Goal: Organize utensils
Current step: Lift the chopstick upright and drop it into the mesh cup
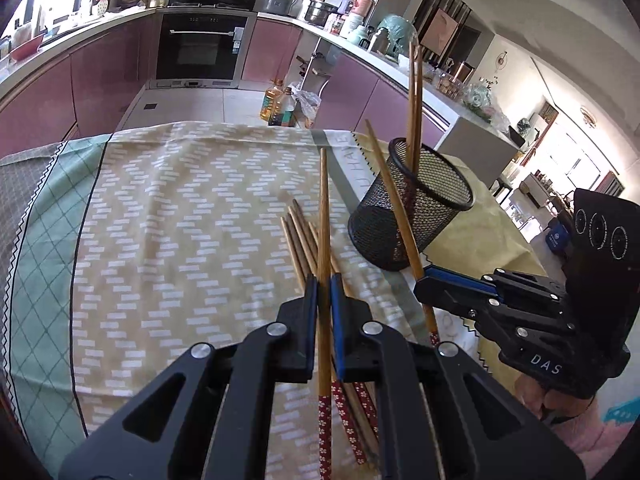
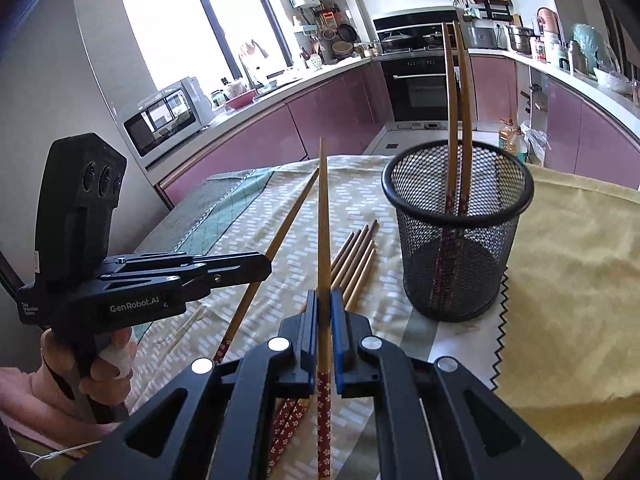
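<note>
My left gripper (image 1: 324, 292) is shut on a wooden chopstick (image 1: 324, 216) with a red flowered handle, held above the cloth. My right gripper (image 2: 324, 304) is shut on a like chopstick (image 2: 323, 216), pointing forward. Each gripper shows in the other's view: the right one (image 1: 424, 274) with its chopstick (image 1: 390, 196) just left of the holder, the left one (image 2: 266, 266) with its chopstick (image 2: 294, 208). A black mesh holder (image 1: 412, 204), also in the right wrist view (image 2: 458, 232), stands upright with two chopsticks (image 2: 456, 112) in it. Several chopsticks (image 1: 298, 240) lie on the cloth (image 2: 356, 256).
The table carries a patterned beige and green cloth (image 1: 172, 208) and a yellow cloth (image 2: 572, 272) under and right of the holder. Beyond the table's far edge are oil bottles (image 1: 276, 104) on the floor, pink cabinets and an oven (image 1: 200, 48).
</note>
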Available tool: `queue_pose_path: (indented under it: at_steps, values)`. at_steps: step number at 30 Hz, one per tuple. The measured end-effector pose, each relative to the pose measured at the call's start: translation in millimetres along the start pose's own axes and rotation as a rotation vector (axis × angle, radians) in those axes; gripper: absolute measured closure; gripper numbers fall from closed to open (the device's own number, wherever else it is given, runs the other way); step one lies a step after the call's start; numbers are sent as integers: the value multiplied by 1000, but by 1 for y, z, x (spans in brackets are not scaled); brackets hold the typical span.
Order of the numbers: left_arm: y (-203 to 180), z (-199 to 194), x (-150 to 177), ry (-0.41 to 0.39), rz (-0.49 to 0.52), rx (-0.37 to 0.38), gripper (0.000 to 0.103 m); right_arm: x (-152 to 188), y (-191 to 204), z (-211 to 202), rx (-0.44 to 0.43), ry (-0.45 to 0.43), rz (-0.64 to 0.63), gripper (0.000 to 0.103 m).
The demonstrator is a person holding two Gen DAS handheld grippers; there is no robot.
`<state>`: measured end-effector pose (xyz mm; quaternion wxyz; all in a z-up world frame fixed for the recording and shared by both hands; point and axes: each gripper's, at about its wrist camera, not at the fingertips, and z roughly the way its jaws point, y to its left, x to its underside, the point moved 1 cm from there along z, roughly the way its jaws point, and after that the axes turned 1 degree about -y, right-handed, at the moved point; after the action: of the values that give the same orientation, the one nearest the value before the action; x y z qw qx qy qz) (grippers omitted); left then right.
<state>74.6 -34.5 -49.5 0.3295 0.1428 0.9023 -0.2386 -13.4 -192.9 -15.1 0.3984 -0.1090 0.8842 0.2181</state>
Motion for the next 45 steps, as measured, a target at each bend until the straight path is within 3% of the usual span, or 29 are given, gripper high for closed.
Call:
queue_pose_path:
  at_steps: [13, 26, 34, 38, 45]
  values:
    - [-22, -70, -35, -139, 17, 174, 96, -24, -12, -51, -13, -165, 9, 97]
    - [-59, -78, -103, -266, 70, 204, 96, -77, -18, -100, 61, -304, -59, 97]
    - [-87, -75, -143, -349, 117, 154, 96, -107, -27, -99, 129, -349, -86, 97]
    - [-95, -56, -148, -322, 136, 114, 96, -110, -36, -76, 141, -300, -81, 97]
    - [-94, -10, -132, -145, 179, 54, 96, -97, -46, -39, 160, -176, -66, 97]
